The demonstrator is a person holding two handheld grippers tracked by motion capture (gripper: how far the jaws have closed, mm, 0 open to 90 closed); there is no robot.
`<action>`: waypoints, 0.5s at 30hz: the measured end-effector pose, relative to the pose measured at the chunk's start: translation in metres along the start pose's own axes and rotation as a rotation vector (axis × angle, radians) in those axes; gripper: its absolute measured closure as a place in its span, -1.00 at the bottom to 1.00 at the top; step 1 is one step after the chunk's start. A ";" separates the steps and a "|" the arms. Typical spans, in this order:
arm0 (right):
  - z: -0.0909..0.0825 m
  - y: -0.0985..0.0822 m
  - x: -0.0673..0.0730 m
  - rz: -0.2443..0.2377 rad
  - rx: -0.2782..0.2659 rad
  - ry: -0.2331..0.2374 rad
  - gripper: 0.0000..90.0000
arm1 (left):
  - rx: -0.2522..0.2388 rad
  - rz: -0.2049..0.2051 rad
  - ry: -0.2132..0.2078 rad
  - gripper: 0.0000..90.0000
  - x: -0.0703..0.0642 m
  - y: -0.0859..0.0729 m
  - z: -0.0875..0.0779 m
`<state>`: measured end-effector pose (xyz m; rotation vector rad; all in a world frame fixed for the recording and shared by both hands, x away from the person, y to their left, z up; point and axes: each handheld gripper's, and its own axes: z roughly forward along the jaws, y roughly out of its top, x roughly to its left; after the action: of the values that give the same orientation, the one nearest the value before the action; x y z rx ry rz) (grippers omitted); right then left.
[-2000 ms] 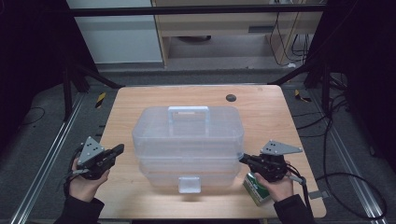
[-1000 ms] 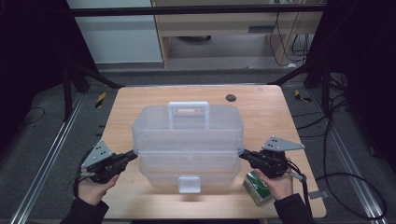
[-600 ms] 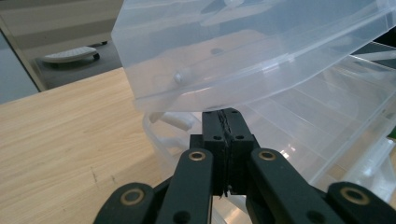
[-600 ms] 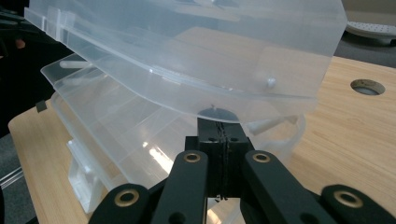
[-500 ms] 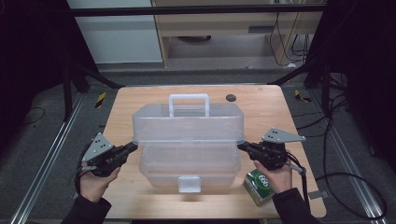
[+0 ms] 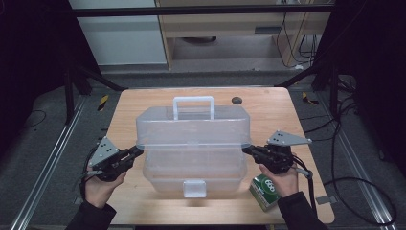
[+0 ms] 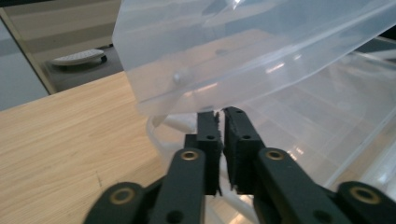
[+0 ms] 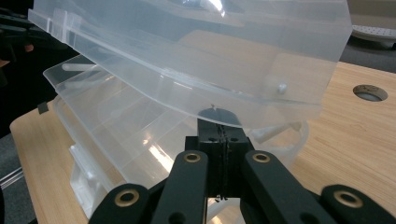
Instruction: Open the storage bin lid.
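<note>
While the clear plastic box lid (image 6: pixel 191 125) stands tilted up over its base mid-desk (image 6: pixel 143 103), long axis spanning both hands, the left tongs (image 6: pixel 139 151) have just parted slightly, empty, and the right tongs (image 6: pixel 246 150) stay pressed together beneath its ends.

A big clear plastic box (image 6: pixel 194 143) sits in the middle of the wooden table (image 6: pixel 143 103). Its lid (image 6: pixel 191 125) is tipped up at the near side, and a white handle (image 6: pixel 193 106) sticks up on top. A white latch (image 6: pixel 194 188) is on the near side of the box. The left gripper (image 6: pixel 137 152) is at the lid's left edge and the right gripper (image 6: pixel 247 150) at its right edge. A green can (image 6: pixel 265 191) lies near the right hand (image 6: pixel 282 179). A dark round hole (image 6: pixel 236 100) is in the far right of the table.
</note>
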<state>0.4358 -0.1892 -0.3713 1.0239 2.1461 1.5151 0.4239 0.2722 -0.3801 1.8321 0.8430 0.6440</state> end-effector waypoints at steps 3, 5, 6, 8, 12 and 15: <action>0.000 0.000 0.000 0.001 0.004 -0.002 1.00 | 0.017 0.016 0.042 0.61 0.002 -0.005 -0.001; 0.000 -0.001 0.000 0.002 0.005 -0.002 1.00 | 0.012 0.011 0.052 0.47 0.003 -0.006 0.000; 0.001 -0.001 0.000 0.002 0.007 0.000 1.00 | 0.007 0.008 0.057 0.40 0.003 -0.006 0.000; 0.001 -0.001 0.000 0.000 0.009 0.000 1.00 | -0.004 0.012 0.063 0.26 0.002 -0.006 0.002; 0.001 -0.001 0.000 -0.005 0.010 0.001 1.00 | -0.030 0.039 0.068 0.14 -0.001 -0.003 0.005; 0.001 -0.001 0.000 -0.003 0.011 0.001 1.00 | -0.038 0.044 0.064 0.10 -0.002 -0.001 0.007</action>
<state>0.4358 -0.1886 -0.3727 1.0233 2.1586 1.5043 0.4275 0.2673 -0.3836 1.8080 0.8288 0.7454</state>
